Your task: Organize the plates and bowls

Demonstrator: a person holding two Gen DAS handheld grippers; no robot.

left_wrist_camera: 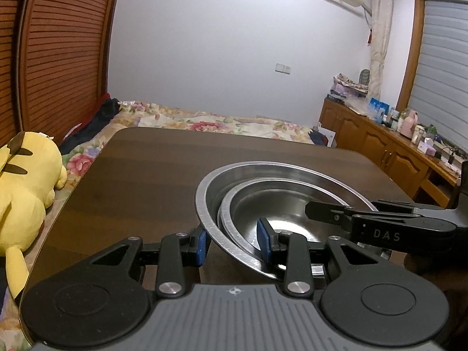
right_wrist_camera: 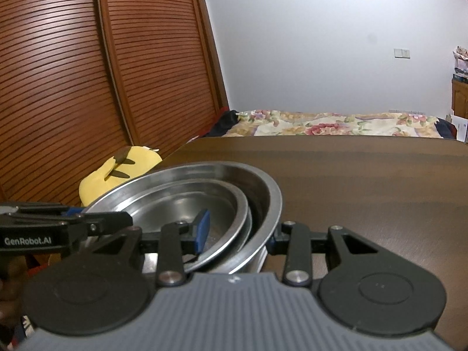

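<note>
Two steel bowls are nested on the dark wooden table (left_wrist_camera: 140, 169): a small bowl (left_wrist_camera: 263, 204) sits inside a large bowl (left_wrist_camera: 280, 172). My left gripper (left_wrist_camera: 234, 242) straddles their left rims, one blue pad outside and one pad inside. My right gripper (right_wrist_camera: 237, 231) straddles the right rims of the small bowl (right_wrist_camera: 181, 204) and large bowl (right_wrist_camera: 263, 187) the same way. Each gripper shows in the other's view, the right one (left_wrist_camera: 380, 219) and the left one (right_wrist_camera: 58, 228). The jaws look closed on the stacked rims.
A yellow plush toy (left_wrist_camera: 23, 193) lies left of the table on a floral bed (left_wrist_camera: 234, 122). Slatted wooden wardrobe doors (right_wrist_camera: 87, 73) stand at the left. A wooden cabinet (left_wrist_camera: 380, 143) with clutter runs along the right wall.
</note>
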